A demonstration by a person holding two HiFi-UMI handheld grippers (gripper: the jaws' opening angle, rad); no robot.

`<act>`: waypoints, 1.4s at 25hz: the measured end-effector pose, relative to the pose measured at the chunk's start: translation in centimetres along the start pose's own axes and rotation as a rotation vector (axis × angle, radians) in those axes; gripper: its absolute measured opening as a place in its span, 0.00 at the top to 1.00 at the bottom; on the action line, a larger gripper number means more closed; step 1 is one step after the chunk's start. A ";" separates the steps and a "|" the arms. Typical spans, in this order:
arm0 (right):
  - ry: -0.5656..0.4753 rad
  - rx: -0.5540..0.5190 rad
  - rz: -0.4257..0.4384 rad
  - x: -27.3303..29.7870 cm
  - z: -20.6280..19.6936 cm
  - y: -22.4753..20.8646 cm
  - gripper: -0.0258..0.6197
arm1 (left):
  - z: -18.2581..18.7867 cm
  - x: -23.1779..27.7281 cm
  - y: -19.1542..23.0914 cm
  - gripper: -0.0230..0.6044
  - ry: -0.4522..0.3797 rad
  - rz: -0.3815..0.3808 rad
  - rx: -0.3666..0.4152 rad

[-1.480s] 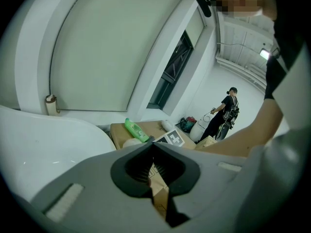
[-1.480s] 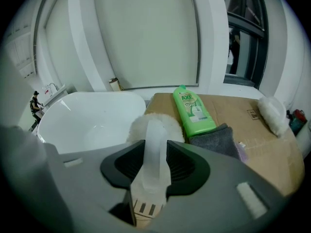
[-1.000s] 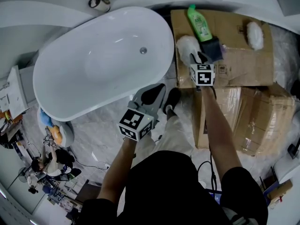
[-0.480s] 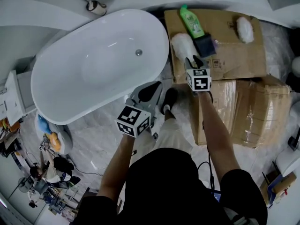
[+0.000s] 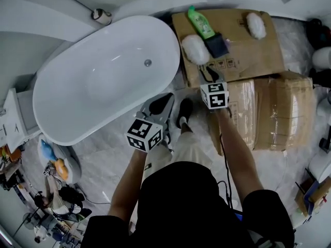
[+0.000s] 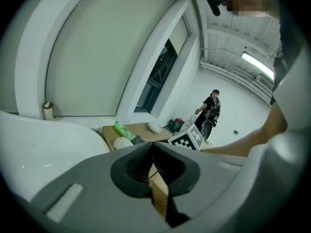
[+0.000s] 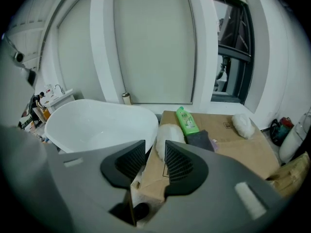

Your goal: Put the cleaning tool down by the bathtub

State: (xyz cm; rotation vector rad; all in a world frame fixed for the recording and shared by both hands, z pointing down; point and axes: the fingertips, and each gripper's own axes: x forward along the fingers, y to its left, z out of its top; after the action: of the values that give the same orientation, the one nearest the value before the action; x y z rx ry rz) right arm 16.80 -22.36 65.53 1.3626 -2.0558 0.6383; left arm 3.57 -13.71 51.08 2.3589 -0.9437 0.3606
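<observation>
The cleaning tool, a white fluffy pad, lies on a flat cardboard box beside the white bathtub. In the right gripper view the fluffy pad shows just past the jaws, at the box's near corner. My right gripper hovers short of the pad, open by a narrow gap with nothing in it. My left gripper hangs over the floor by the tub's near rim, shut and empty.
A green bottle, a dark sponge and a second white pad share the box. A wrapped carton stands to the right. My black shoe is on the marble floor. A small roll sits on the ledge behind the tub.
The right gripper has drawn back from the white fluffy pad, which stays on the box. The left gripper has barely moved.
</observation>
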 end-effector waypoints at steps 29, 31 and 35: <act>-0.236 0.043 -0.062 -19.8 2.5 18.8 0.85 | -1.8 -15.8 -3.4 0.97 -0.075 -0.134 0.098; -0.250 0.053 -0.069 -20.9 2.8 19.5 0.85 | -1.4 -16.4 -3.6 0.97 -0.079 -0.143 0.083; -0.295 0.067 -0.082 -23.4 4.0 20.5 0.86 | -0.2 -17.4 -4.6 0.97 -0.104 -0.179 0.090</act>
State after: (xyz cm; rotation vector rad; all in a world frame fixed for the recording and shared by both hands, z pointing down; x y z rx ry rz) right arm 4.09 -2.40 44.94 1.6534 -2.2077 0.4989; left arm -5.67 -1.43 41.76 2.5422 -0.7686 0.2151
